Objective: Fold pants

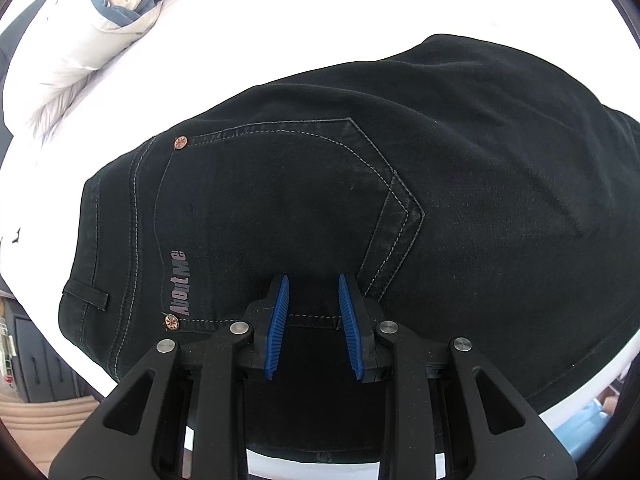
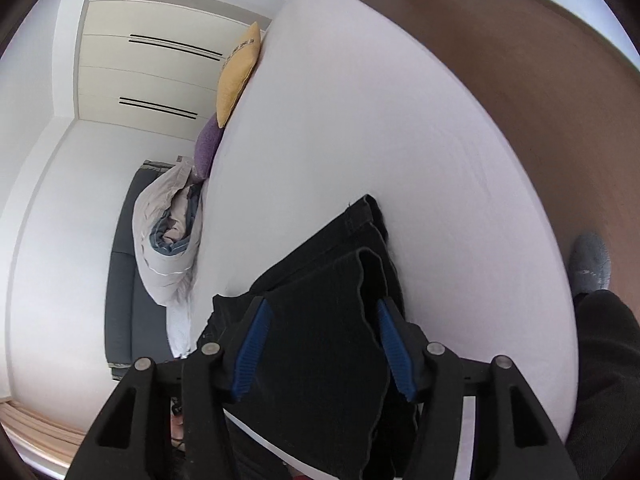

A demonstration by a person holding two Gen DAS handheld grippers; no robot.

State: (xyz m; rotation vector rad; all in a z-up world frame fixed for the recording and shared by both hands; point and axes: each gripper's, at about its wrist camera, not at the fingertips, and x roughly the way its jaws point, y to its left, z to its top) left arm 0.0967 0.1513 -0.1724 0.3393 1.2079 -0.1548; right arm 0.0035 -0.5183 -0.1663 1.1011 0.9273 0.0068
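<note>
Black jeans (image 1: 360,184) lie on a white bed (image 1: 280,20), back pocket up, with an "About Me" label and copper rivets. My left gripper (image 1: 313,284) hovers close over the pocket's lower edge with its blue pads apart, holding nothing. In the right wrist view the jeans' leg ends (image 2: 344,280) lie in layers on the bed (image 2: 380,128). My right gripper (image 2: 322,306) is open wide, with the dark cloth lying between its blue pads (image 2: 252,344); the pads do not press it.
A rolled white and blue duvet (image 1: 100,12) lies at the bed's far side, also in the right wrist view (image 2: 168,240). A yellow cushion (image 2: 238,76) and a purple cushion (image 2: 208,144) sit beyond. Brown floor (image 2: 560,80) and a grey-socked foot (image 2: 590,260) are at right.
</note>
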